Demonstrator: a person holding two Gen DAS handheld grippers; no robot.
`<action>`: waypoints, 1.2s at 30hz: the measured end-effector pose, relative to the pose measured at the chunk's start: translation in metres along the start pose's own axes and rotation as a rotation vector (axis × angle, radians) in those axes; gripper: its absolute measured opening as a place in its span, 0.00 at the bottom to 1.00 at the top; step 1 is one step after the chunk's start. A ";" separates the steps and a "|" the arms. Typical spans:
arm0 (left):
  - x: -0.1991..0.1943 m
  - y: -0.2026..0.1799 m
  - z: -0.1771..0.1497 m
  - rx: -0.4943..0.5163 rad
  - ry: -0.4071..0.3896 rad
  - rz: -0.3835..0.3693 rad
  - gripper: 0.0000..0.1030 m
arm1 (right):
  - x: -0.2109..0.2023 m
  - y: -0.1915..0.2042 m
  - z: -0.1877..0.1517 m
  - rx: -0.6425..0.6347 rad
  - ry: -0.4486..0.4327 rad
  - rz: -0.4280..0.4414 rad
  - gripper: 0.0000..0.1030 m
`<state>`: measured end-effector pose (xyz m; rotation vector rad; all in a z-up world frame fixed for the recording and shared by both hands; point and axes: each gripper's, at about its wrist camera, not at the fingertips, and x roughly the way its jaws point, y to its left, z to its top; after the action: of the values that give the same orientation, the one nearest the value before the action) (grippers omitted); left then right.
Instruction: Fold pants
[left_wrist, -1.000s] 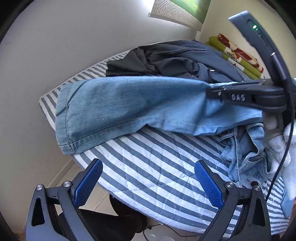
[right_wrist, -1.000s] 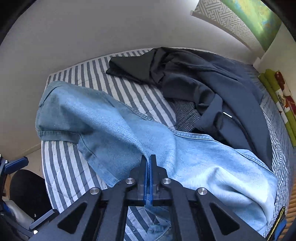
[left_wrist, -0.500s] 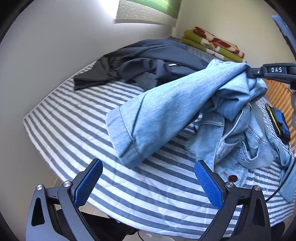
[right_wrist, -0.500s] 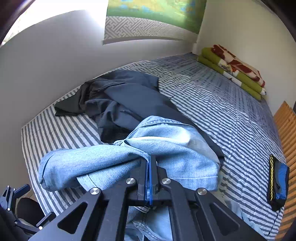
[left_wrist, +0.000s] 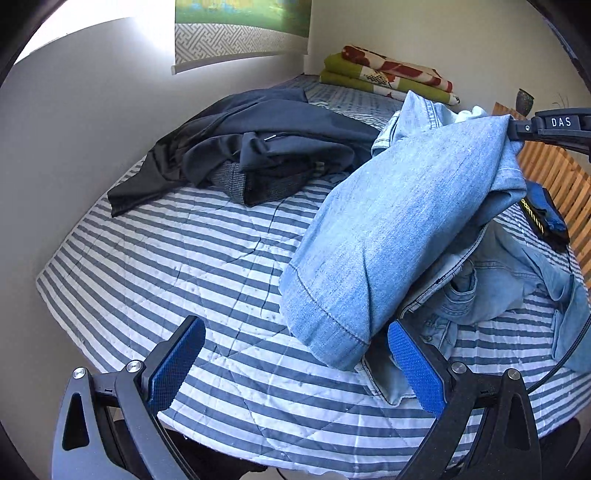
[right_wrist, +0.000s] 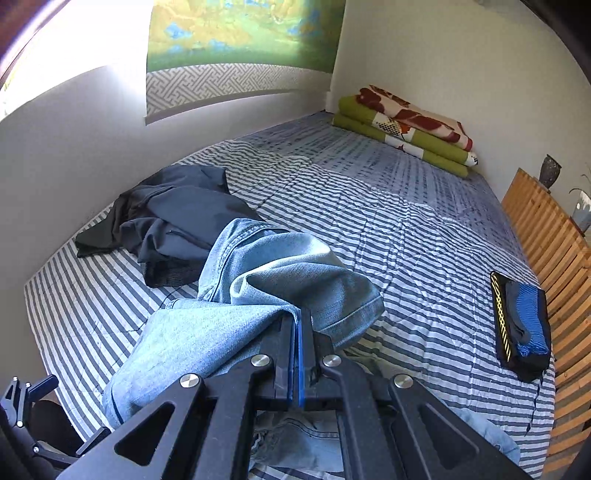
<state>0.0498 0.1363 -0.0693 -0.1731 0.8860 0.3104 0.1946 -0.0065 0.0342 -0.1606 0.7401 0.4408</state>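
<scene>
From the left wrist view, the left tool (left_wrist: 295, 363) stood wide open with nothing between its blue pads. The jeans (left_wrist: 399, 236) hung at about two o'clock from it, their hemmed leg end drooping just beside the right-hand pad. The upper fold was pinched by the right tool (left_wrist: 517, 127) at the frame's two o'clock edge. More denim lay bunched on the striped bed (left_wrist: 184, 266) at four o'clock. A heap of dark clothes (left_wrist: 258, 155) lay at eleven o'clock and folded blankets (left_wrist: 391, 75) at one o'clock against the wall.

From the right wrist view, the right tool's pads were pressed together on a fold of the jeans, which draped toward eight o'clock. A blue and black pouch (right_wrist: 521, 325) lay at three o'clock beside a wooden slatted rail (right_wrist: 554, 236). A landscape hanging (right_wrist: 240, 40) filled the wall at twelve o'clock.
</scene>
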 end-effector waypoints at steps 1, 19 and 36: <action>-0.001 -0.005 0.000 0.009 -0.002 0.001 0.98 | -0.002 -0.007 -0.002 0.011 -0.003 -0.004 0.01; 0.028 -0.009 0.010 0.040 0.021 0.033 0.98 | -0.001 -0.336 -0.131 0.537 0.189 -0.517 0.02; 0.094 -0.094 0.066 0.201 0.106 -0.200 0.98 | -0.032 -0.238 -0.140 0.406 0.146 -0.067 0.41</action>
<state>0.1861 0.0839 -0.0998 -0.0910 0.9900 0.0246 0.1925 -0.2712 -0.0497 0.1648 0.9494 0.2095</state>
